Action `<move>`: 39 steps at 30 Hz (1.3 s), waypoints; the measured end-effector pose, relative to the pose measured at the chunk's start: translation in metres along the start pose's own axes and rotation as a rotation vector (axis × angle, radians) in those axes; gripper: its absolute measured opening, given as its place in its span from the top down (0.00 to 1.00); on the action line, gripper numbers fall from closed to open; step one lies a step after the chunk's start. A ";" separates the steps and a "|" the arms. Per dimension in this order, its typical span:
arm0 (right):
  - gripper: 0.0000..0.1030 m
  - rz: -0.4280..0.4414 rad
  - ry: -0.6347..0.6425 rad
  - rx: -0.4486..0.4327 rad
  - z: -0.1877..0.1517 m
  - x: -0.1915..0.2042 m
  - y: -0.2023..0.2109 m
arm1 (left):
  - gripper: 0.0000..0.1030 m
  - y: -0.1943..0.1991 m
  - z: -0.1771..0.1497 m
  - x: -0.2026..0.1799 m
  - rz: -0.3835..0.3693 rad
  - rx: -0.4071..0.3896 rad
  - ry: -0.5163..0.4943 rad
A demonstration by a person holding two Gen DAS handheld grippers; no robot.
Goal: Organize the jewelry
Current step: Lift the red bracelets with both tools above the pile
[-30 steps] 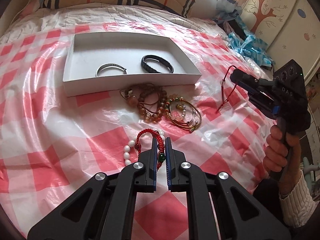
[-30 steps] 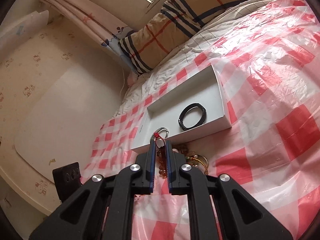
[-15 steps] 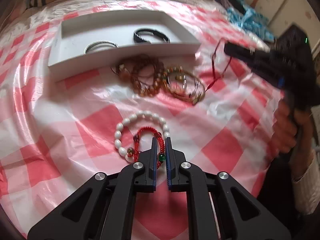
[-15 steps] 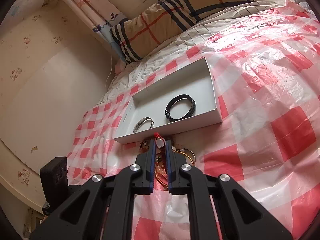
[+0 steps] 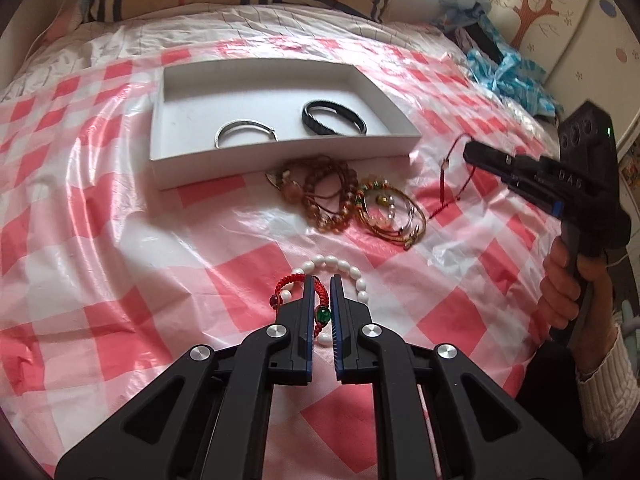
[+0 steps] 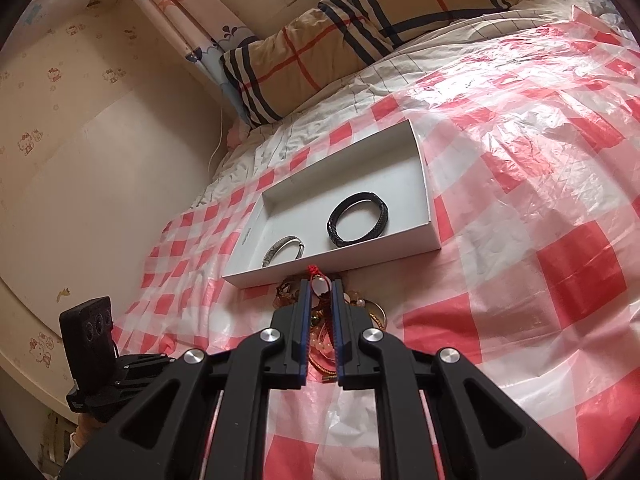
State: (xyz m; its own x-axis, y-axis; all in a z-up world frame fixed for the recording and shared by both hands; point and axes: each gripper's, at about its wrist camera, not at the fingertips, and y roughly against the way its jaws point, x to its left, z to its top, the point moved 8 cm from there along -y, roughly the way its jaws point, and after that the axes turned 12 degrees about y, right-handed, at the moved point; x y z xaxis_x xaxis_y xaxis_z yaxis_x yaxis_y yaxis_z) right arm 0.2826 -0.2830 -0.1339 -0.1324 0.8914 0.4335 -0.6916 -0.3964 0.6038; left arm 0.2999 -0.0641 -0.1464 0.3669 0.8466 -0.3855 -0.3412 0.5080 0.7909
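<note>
1. The bed (image 5: 100, 240) wears a shiny red-and-white sheet, with a striped pillow (image 6: 360, 32) far past both tongs.
2. The white box (image 5: 280, 152) lies long side across, ahead of the left tongs (image 5: 322, 280).
3. The hand (image 5: 568, 292) holds the right tongs (image 6: 320, 285) up, pinching a red string (image 5: 448, 168).
4. The left tongs point down, pinching a red bracelet (image 5: 320, 300) over the white beads (image 5: 340, 264).

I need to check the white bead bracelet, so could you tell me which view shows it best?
The left wrist view: the white bead bracelet lies in the open beyond the left gripper. The right wrist view does not show it.
</note>
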 end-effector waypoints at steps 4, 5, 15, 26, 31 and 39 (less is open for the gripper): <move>0.90 -0.003 0.003 -0.009 0.002 0.001 0.002 | 0.93 0.011 0.009 -0.002 -0.015 -0.065 0.010; 0.90 -0.005 0.005 -0.013 0.002 0.001 0.003 | 0.93 0.013 0.011 -0.004 -0.005 -0.087 0.005; 0.90 -0.037 0.072 -0.021 0.004 0.013 0.002 | 0.93 0.019 0.027 -0.014 0.161 -0.232 -0.045; 0.90 -0.050 0.102 -0.023 0.004 0.019 0.000 | 0.93 0.025 0.037 -0.022 0.211 -0.303 -0.038; 0.90 -0.052 0.106 -0.023 0.005 0.019 0.001 | 0.93 0.024 0.038 -0.024 0.226 -0.312 -0.047; 0.90 -0.055 0.124 -0.025 0.007 0.023 0.002 | 0.93 0.027 0.041 -0.026 0.221 -0.335 -0.043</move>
State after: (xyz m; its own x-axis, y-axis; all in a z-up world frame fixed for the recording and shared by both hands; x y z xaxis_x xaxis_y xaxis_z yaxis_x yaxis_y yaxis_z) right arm 0.2833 -0.2651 -0.1185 -0.1798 0.9324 0.3136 -0.7175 -0.3424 0.6066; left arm 0.3164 -0.0787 -0.0953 0.2867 0.9375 -0.1974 -0.6769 0.3440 0.6507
